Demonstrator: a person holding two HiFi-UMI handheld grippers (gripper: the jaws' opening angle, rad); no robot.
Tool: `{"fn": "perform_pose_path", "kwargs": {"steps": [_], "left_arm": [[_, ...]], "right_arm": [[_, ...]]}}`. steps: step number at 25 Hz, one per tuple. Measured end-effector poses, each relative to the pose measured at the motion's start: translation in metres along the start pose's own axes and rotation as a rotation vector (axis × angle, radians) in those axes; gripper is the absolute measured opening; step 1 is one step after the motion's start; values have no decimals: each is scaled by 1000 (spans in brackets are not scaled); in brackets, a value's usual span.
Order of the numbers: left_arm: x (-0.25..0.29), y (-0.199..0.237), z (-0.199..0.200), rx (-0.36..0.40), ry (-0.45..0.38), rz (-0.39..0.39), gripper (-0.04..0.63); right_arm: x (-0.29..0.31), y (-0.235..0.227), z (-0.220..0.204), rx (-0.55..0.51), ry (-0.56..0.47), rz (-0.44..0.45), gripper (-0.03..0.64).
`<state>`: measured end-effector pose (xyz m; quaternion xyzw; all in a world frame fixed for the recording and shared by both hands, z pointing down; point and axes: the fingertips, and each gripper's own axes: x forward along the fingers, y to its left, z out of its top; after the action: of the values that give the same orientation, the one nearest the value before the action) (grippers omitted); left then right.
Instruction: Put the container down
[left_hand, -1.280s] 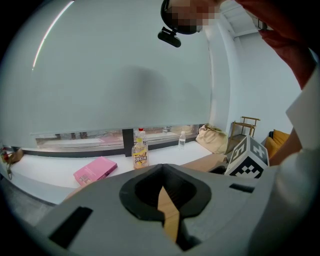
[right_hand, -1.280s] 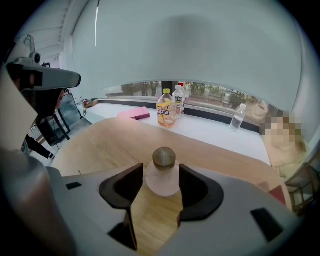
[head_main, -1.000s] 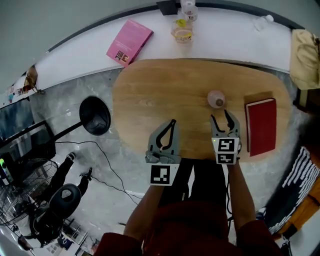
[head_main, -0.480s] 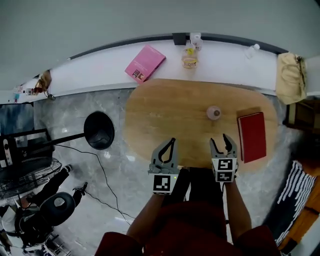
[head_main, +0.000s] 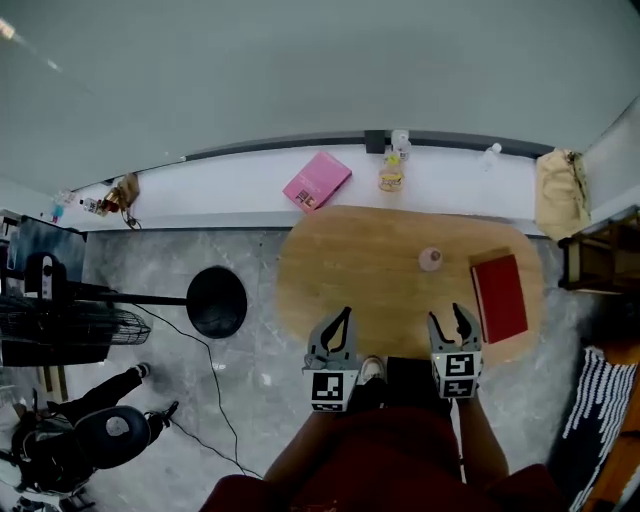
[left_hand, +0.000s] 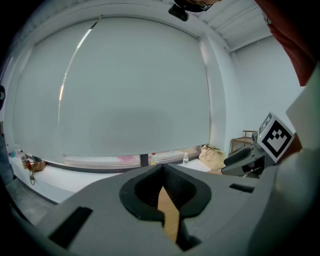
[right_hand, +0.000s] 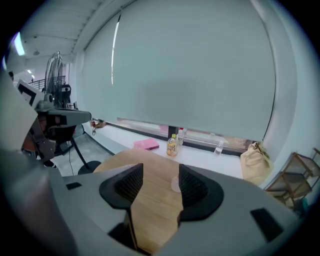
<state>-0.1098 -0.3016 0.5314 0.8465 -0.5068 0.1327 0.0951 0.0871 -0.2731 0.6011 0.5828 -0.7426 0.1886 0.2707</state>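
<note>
The container (head_main: 430, 259), a small pale pink jar, stands alone on the oval wooden table (head_main: 370, 270), and no gripper touches it. My right gripper (head_main: 448, 316) hangs open and empty over the table's near edge, well short of the jar. In the right gripper view the container (right_hand: 176, 184) shows far off between the spread jaws of the right gripper (right_hand: 157, 182). My left gripper (head_main: 340, 314) is shut with nothing in it, also at the near edge. In the left gripper view, only a sliver of table shows past the left gripper (left_hand: 162, 172).
A red book (head_main: 499, 297) lies on the table's right end. A pink book (head_main: 317, 181), a drink bottle (head_main: 391, 176) and a clear bottle (head_main: 489, 152) sit on the white ledge behind. A tan bag (head_main: 556, 193) rests at right. A black round stand base (head_main: 216, 301) sits on the floor at left.
The head view has pulled back and up, so the table looks smaller. Both grippers have drawn back from the container to the table's near edge. The jar has stayed put.
</note>
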Motion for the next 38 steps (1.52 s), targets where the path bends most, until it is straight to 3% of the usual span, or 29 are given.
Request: {"fn": "perform_pose_path", "kwargs": {"steps": [9,19,28,38], "left_arm": [[-54,5,72,88,-148,-23,5],[-97,17,156,155,-340,24,5],[-111,23,176,176,-388,50,5],[-120,21,186,167,-412,44,5]], "right_arm": [[-82,12,93,-33,-212,-51,219],[-160,10,171,-28,-445,-99,209],[-190,5,198,-33,-544,-124,201],[-209,4,201,-35,-596,-177,52]]}}
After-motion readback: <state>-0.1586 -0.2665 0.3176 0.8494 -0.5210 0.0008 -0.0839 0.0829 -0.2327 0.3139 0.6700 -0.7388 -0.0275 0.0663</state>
